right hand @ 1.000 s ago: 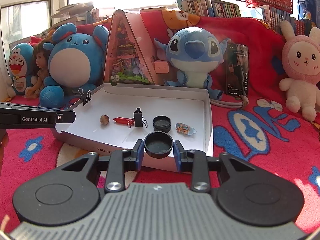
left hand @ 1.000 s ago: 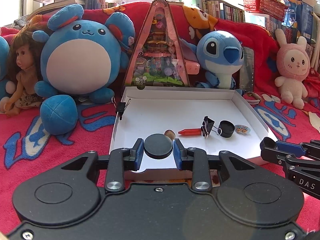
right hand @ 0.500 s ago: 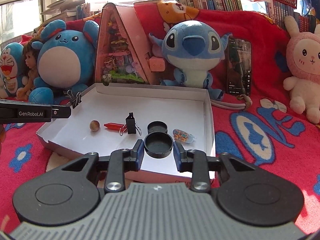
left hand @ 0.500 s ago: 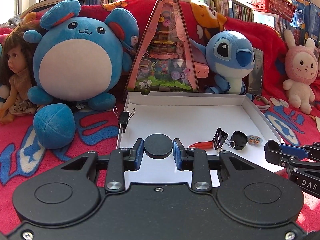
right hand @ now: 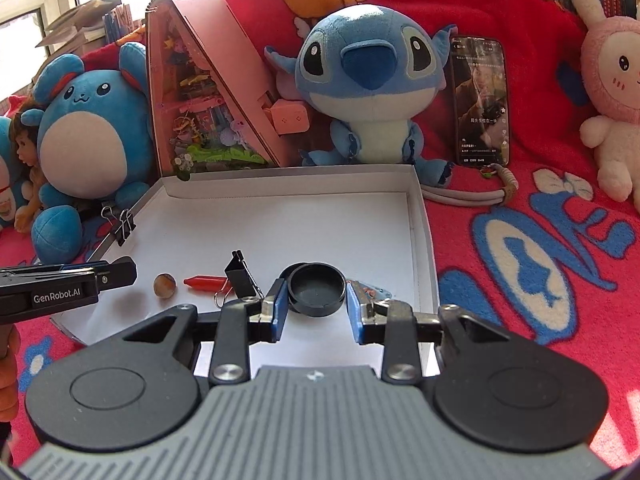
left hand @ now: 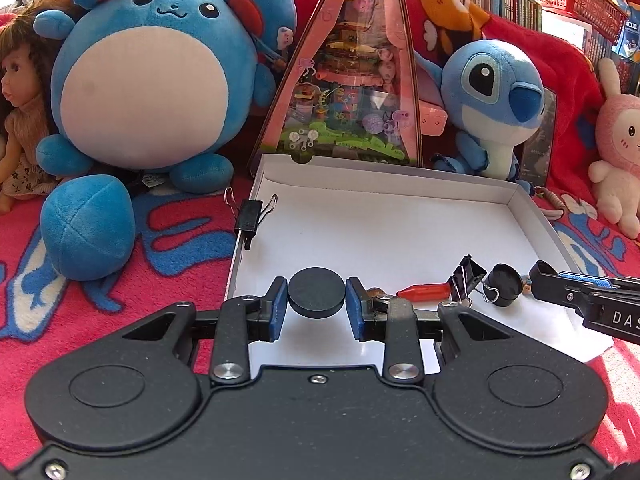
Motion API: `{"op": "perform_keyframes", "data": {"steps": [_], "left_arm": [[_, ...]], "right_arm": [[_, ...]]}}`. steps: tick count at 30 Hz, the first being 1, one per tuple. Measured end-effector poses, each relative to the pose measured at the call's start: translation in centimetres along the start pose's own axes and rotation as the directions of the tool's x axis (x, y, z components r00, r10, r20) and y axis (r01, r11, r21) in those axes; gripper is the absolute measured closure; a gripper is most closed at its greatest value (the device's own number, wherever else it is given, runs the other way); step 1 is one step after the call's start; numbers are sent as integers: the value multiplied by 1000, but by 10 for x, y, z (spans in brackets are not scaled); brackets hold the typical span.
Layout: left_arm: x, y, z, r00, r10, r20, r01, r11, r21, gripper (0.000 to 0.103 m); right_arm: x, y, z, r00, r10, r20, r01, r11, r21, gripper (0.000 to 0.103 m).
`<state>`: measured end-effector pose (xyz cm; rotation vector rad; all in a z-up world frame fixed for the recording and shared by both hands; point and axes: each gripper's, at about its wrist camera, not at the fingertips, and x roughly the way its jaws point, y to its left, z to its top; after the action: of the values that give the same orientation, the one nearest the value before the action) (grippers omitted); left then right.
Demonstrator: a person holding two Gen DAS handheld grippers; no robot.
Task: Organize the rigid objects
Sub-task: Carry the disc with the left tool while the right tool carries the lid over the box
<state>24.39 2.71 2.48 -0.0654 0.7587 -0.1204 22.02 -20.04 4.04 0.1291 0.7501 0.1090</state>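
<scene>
We hold a black disc (left hand: 316,291) clamped in our left gripper (left hand: 316,304) and a black cap (right hand: 317,289) in our right gripper (right hand: 317,307), both over the white box (right hand: 416,196). A marble (right hand: 164,285), red piece (right hand: 204,282) and clip (right hand: 239,274) already lie inside; these two seem left to set down.

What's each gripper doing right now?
Left gripper: shut on a flat black disc.
Right gripper: shut on a shallow black cap, hollow side up.

Both wrist views low, near, facing white tray (left hand: 400,224) (shared)
</scene>
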Motion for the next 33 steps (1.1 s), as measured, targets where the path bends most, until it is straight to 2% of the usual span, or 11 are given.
{"op": "perform_keyframes", "data": {"steps": [17,33], "left_arm": [[17,0,3,1000,1,-27,-1,1000,-27,73],[21,-2,2,999,-13,-36,12,999,-36,73]], "right_arm": [[27,6,14,997,10,-72,-8,1000,24,67],[32,10,15,996,20,-84,-19,1000,15,66]]}}
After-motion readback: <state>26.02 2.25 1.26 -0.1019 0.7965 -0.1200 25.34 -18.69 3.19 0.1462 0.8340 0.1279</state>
